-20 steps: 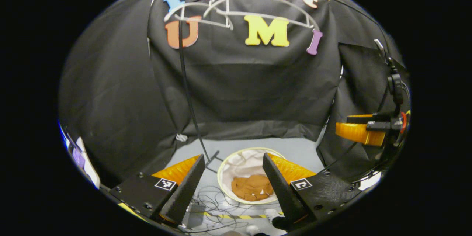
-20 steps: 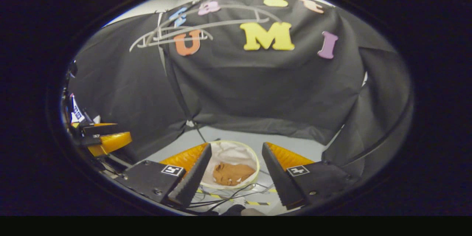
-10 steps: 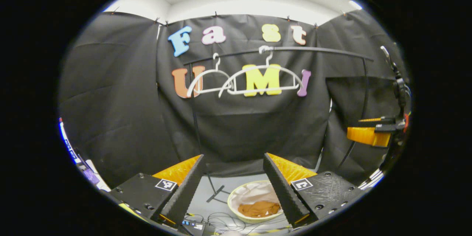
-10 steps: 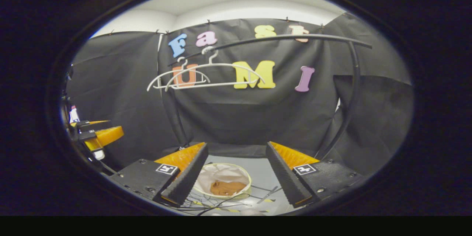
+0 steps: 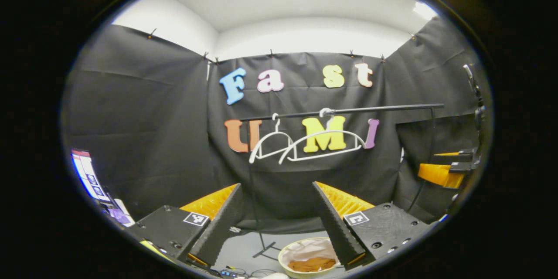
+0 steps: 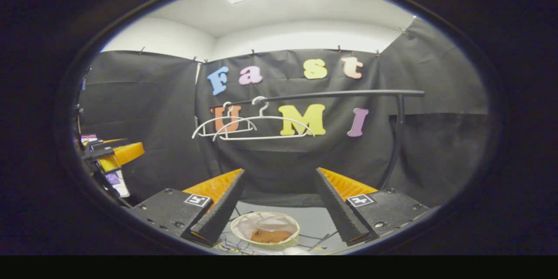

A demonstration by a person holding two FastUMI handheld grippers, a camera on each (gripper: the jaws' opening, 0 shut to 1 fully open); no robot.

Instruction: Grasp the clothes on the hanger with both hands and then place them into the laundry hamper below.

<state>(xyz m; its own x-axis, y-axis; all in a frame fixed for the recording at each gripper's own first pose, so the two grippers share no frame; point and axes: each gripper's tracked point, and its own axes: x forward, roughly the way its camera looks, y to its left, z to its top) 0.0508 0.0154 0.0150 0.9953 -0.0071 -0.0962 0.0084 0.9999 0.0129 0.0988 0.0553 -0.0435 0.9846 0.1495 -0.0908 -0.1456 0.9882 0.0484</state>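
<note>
Both hangers (image 5: 305,144) on the rail hang bare, and the brown clothes (image 6: 269,236) lie in the hamper (image 6: 265,229) on the floor. The left gripper (image 5: 277,222) and right gripper (image 6: 279,211) are spread wide, holding nothing; the drop looks finished, nothing left to grasp.

A pale grey floor (image 6: 305,222) carries the round laundry hamper (image 6: 244,237), which stands directly on it with brown clothes (image 6: 267,236) inside. Thin dark cables (image 6: 320,239) trail on the floor at the hamper's 3 o'clock. The rack's black foot (image 5: 263,250) rests at the hamper's 9 o'clock.
</note>
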